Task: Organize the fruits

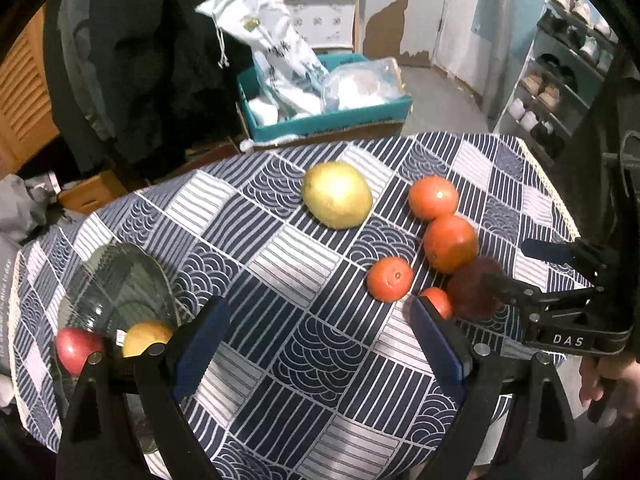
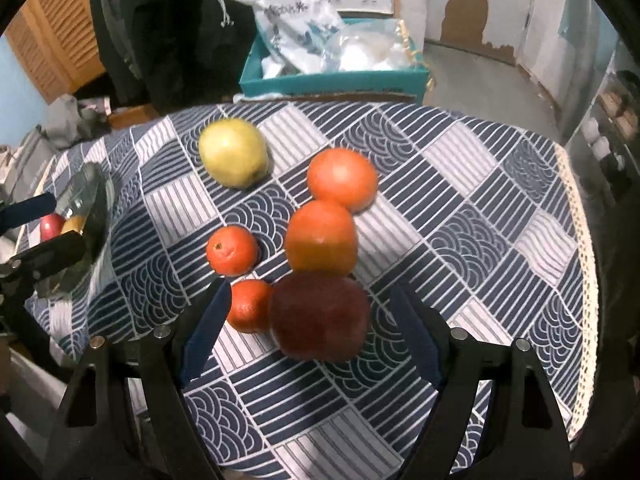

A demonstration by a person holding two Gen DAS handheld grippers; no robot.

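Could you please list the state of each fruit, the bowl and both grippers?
Left gripper: open, empty.
Right gripper: open, astride the dark red fruit.
Bowl: upright, holding two fruits.
Pear: loose on the cloth.
Oranges: clustered on the cloth.

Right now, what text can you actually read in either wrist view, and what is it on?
"DAS": white letters on the right gripper body.
White print along the grey fabric at the table's left edge: too blurred to read.
Print on the white drawstring bag: unreadable.
Sticker on the yellow fruit in the glass bowl: too small.
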